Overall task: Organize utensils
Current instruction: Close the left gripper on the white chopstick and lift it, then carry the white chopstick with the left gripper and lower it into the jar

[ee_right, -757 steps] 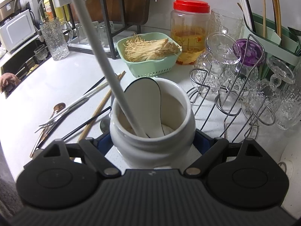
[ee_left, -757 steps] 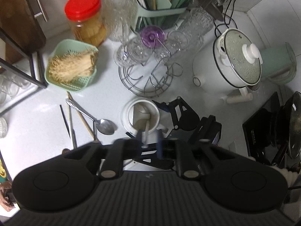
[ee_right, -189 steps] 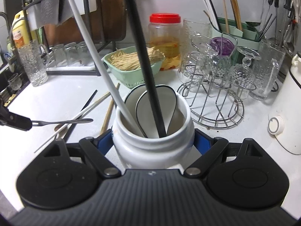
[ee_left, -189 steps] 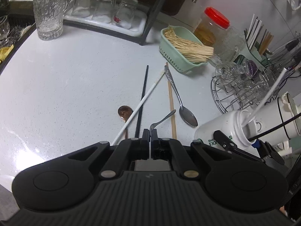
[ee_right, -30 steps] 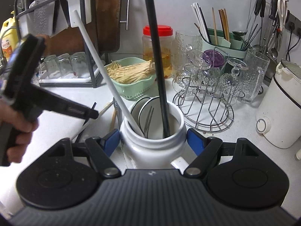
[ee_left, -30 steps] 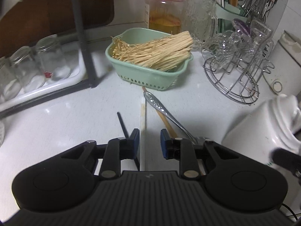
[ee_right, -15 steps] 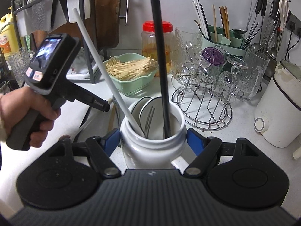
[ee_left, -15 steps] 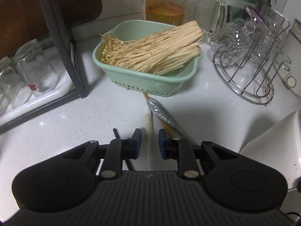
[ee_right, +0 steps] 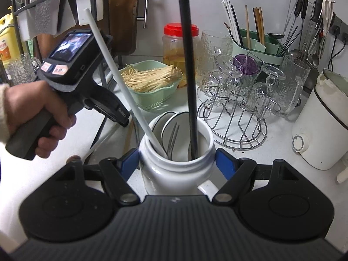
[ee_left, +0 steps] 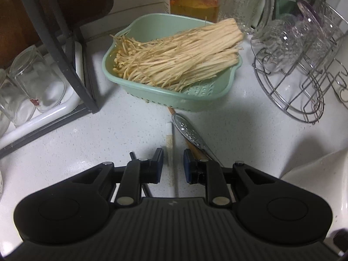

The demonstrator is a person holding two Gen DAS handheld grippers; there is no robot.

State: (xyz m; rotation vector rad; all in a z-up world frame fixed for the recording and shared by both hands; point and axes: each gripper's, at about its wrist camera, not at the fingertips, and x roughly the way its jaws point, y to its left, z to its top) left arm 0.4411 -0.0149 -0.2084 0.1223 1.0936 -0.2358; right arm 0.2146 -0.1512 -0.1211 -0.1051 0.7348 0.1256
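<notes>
While my right gripper (ee_right: 177, 163) keeps its two blue pads pressed on the sides of the white jar (ee_right: 176, 171), I hold this jar upright on the white counter (ee_left: 87, 134) so that it cannot tip when a new utensil drops in. It already holds a white chopstick (ee_right: 121, 80) leaning to the left, a black chopstick (ee_right: 188, 71) standing almost straight up, a fork (ee_right: 173, 138) and spoons. My left gripper (ee_left: 173, 163) points steeply down at the counter, fingers narrow but not closed, and a second white chopstick (ee_left: 170, 152) lies flat between them; I see a gap on each side, so I judge it is not gripped yet. Its long axis runs straight away from me, with the far end toward the green basket (ee_left: 174, 102) of mushrooms. Just to its right lie a wooden chopstick (ee_left: 191, 148) and a silver spoon handle (ee_left: 189, 133), both slanted, close enough to be caught by mistake.
</notes>
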